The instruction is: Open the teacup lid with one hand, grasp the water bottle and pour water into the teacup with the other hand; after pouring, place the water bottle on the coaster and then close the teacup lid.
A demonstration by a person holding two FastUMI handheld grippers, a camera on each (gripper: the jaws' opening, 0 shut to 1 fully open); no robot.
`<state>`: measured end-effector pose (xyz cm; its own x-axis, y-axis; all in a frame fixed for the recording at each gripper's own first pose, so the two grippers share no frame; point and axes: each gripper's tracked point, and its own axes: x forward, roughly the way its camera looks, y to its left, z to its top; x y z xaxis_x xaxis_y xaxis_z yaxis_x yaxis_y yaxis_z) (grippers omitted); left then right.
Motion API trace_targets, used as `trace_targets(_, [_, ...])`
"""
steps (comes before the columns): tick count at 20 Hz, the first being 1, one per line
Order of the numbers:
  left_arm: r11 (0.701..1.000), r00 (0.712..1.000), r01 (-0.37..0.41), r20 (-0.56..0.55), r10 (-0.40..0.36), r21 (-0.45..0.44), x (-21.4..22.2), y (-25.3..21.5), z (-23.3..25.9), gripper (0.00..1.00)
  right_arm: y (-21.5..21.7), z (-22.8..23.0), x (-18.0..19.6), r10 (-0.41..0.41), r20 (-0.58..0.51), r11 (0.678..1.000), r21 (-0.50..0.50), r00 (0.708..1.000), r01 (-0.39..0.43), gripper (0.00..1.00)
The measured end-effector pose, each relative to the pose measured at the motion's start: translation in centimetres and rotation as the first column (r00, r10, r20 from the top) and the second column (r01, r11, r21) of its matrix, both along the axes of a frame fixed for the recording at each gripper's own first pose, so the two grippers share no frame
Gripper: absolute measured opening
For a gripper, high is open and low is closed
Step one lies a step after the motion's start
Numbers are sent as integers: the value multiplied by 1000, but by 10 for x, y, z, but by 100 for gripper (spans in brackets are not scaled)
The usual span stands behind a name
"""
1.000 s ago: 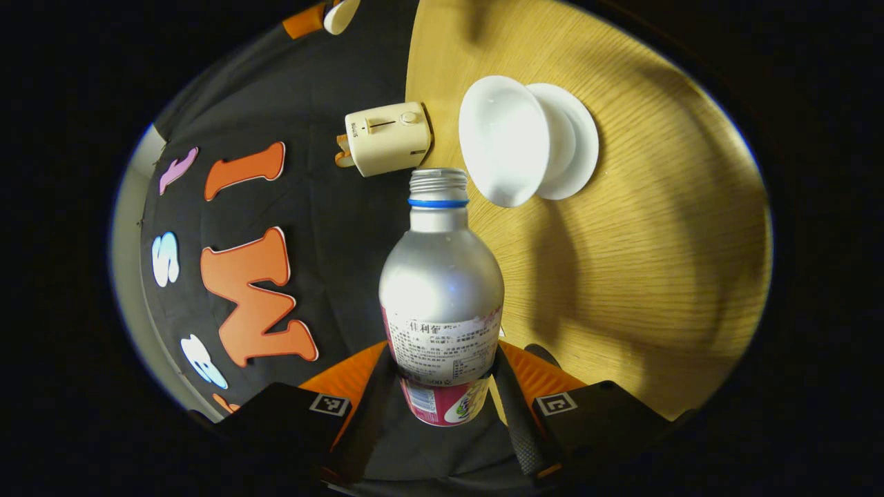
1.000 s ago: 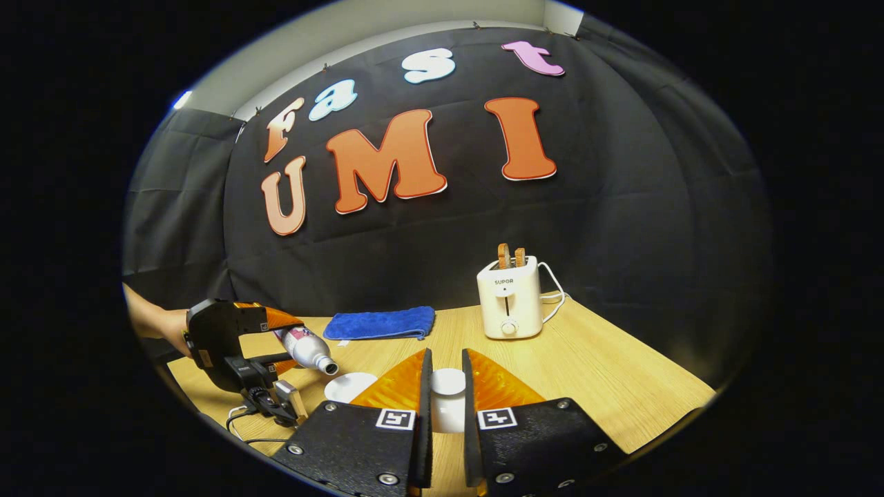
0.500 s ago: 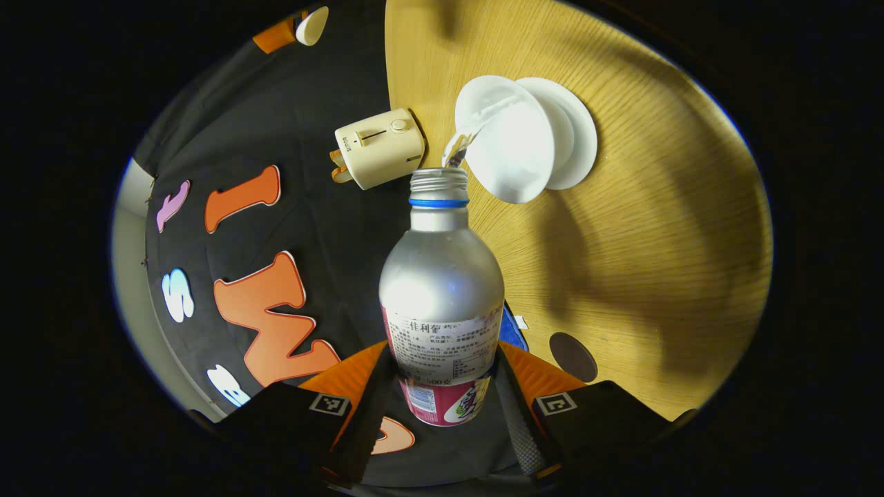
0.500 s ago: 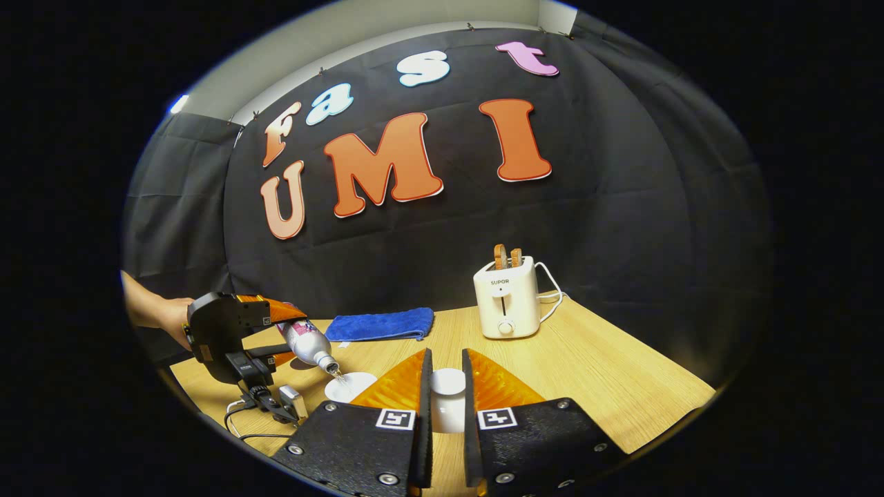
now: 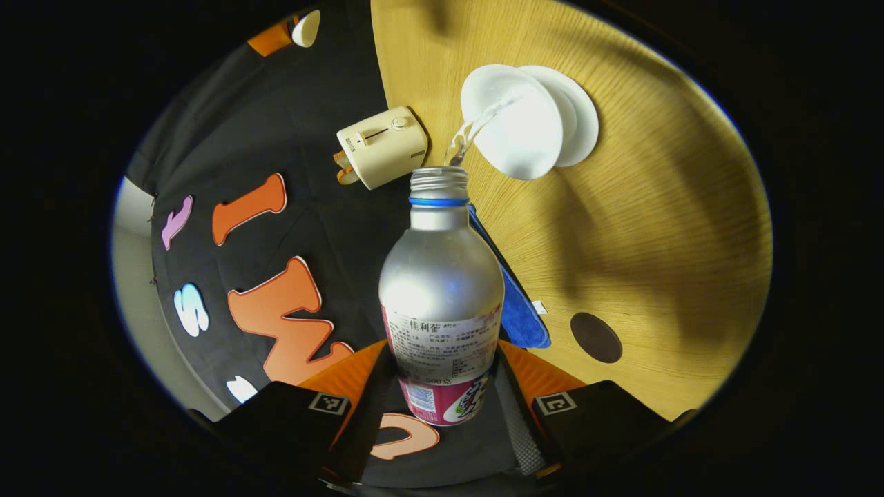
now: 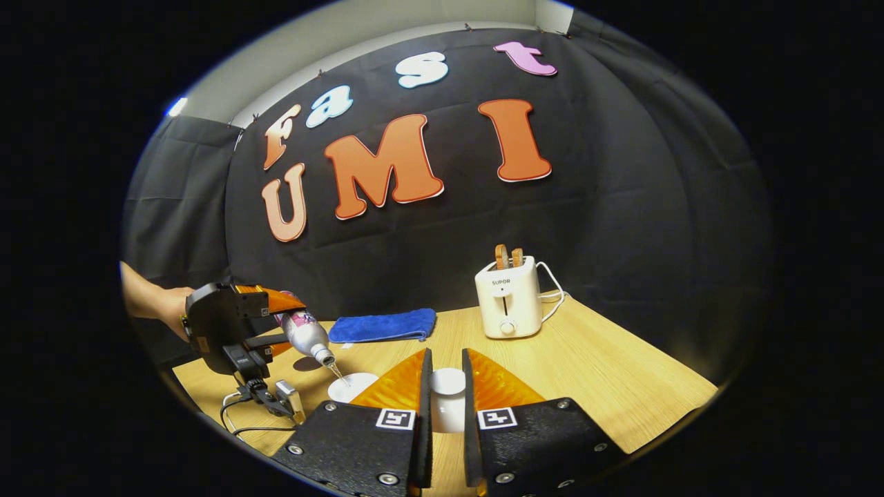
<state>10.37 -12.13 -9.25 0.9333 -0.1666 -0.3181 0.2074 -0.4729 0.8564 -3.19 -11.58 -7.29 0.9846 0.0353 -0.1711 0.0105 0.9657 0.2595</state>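
Left claw (image 5: 442, 393) clamped on tilted water bottle (image 5: 442, 290); stream entering teacup (image 5: 514, 124) at 1 o'clock. Right claw (image 6: 445, 407) closed on lid (image 6: 447, 381), above bench (image 6: 587, 373).

Tilted silver water bottle (image 5: 440, 276) pouring into white teacup (image 5: 512, 124)

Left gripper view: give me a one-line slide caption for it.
Left gripper tilts the water bottle, a thin stream running into the open teacup, with the coaster waiting nearby.

Black cloth wall (image 6: 621, 228) behind wooden table (image 6: 594, 386).
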Motion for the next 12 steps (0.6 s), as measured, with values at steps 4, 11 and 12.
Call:
trace_targets(4, [1000,999,23,33,-24,22,0,-3,4,83,1,0,-1,4,3,1000,-6,1000,-4,19])
trace_targets(11, [997,996,36,76,-41,68,8,-1,16,83,-1,-1,-2,-2,3,1000,-1,1000,2,19])
trace_targets(12, [996,996,36,78,-42,76,7,-1,18,83,-2,0,-2,-5,5,1000,-1,1000,5,19])
